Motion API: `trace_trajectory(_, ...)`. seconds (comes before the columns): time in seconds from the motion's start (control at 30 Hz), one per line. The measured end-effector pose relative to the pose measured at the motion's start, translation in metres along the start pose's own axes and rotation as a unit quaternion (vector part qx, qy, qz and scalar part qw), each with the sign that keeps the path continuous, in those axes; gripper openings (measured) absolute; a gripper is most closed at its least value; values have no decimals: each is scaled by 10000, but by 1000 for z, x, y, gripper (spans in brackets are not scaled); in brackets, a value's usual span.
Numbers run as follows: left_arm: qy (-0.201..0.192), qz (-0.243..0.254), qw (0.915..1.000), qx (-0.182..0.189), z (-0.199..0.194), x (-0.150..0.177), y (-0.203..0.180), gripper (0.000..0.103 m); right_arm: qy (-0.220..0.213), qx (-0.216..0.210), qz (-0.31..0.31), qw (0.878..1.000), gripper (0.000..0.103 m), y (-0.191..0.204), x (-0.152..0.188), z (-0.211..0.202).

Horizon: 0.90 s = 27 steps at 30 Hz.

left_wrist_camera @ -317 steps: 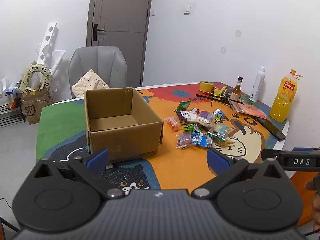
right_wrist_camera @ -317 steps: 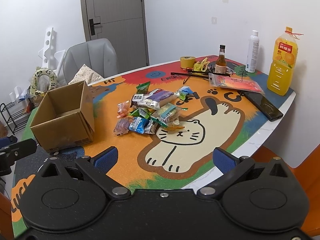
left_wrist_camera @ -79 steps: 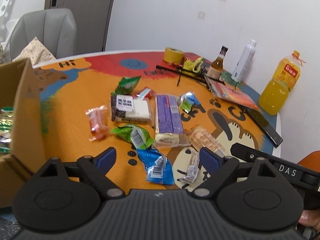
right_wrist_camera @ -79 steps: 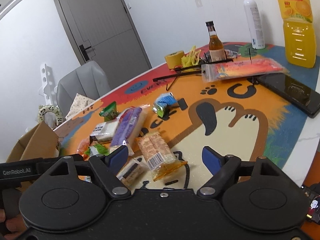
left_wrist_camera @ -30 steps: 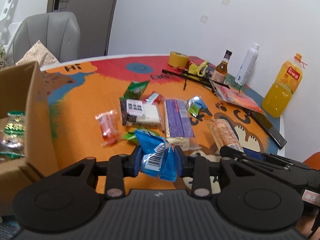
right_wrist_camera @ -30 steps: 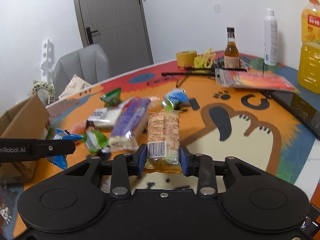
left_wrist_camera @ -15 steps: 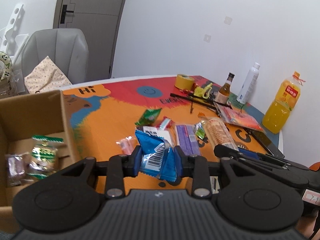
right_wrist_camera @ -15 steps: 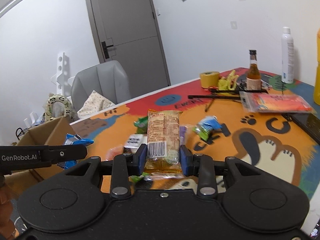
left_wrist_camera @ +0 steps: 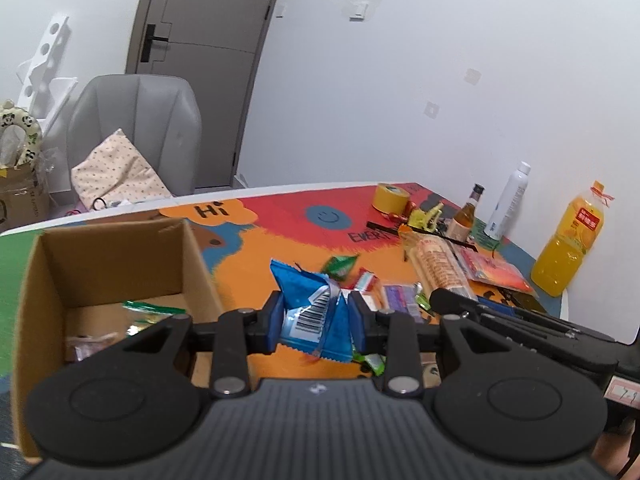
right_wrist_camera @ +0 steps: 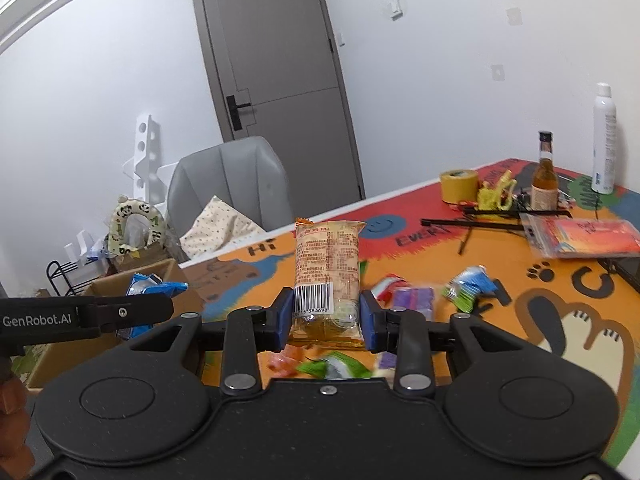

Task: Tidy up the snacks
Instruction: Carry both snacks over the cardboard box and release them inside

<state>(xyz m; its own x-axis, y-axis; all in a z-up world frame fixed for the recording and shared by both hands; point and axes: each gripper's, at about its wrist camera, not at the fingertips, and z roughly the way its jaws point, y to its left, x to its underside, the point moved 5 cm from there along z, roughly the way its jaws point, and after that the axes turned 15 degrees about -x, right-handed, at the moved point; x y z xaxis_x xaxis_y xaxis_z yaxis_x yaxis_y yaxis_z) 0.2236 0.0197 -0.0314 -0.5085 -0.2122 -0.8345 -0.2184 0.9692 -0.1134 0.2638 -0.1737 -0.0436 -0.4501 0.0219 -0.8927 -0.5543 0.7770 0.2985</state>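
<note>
Where snacks lay, each hand-held gripper (left_wrist_camera: pixel 316 320) now carries one.

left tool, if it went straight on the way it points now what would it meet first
Probably the loose snack packets on the table just beyond the blue packet that the left tool holds; the cardboard box sits left of that line, though depth is unclear.

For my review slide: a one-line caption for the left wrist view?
Left gripper clamps a blue snack packet beside the cardboard box.

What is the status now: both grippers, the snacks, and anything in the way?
Left gripper shut on blue packet. Right gripper shut on orange biscuit pack. Cardboard box holds some snacks; more loose on table. Nothing in the way.
</note>
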Motion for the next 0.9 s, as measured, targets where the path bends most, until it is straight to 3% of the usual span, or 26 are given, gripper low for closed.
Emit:
trace_trajectory(0.43,-84,-321,9988,-367,-10,-10,70,33,19,-343,-221,9992,33,57,-10,31)
trace_trajectory(0.9,225,-569,9963,-611,1,2,116,33,139,-676,-474,9965,33,113,-14,58)
